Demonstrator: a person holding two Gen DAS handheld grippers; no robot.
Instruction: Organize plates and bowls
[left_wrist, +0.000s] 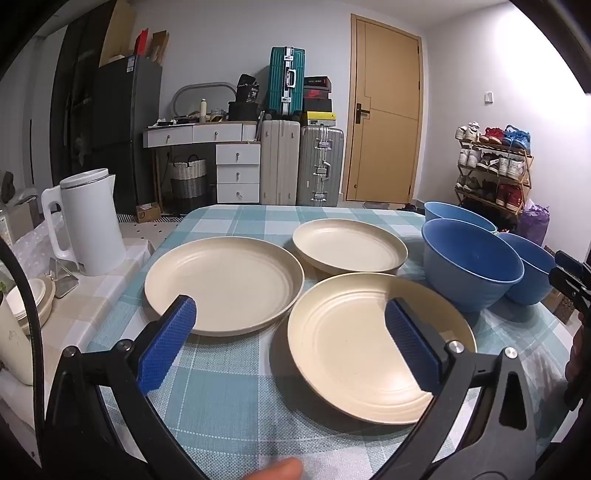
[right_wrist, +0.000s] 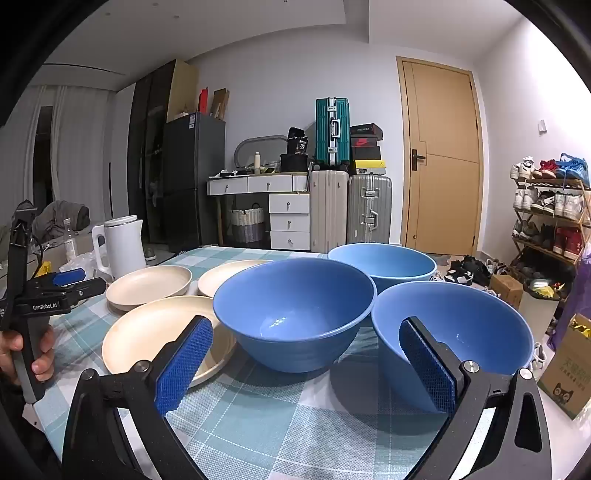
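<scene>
Cream plates, left wrist view: we see three cream plates on the checked bench (left_wrist: 221, 398); the near plate (left_wrist: 354, 354) lies just ahead of our left hand-held gripper (left_wrist: 290, 350) and a little to its right, the left plate (left_wrist: 225, 284) ahead to its left, the far plate (left_wrist: 349, 249) beyond both.
Left hand-held gripper: jaws wide apart, holding nothing; its right pad overlaps the near plate in the picture, though we cannot tell whether it touches.
Blue bowls, right wrist view: three stand apart on the bench; the middle bowl (right_wrist: 295, 314) sits straight ahead between the pads, the right bowl (right_wrist: 472, 332) just behind the right pad, the far bowl (right_wrist: 384, 262) beyond.
Right hand-held gripper (right_wrist: 306, 365): fully spread and empty.
Deciding relation: we judge plates nearer the left hand, bowls nearer the right; round, so no long axis matters.
Writing: "GenRobot.AI" on the left tool's body (right_wrist: 48, 306); "36" on a black box (right_wrist: 301, 144) atop the drawers.
</scene>
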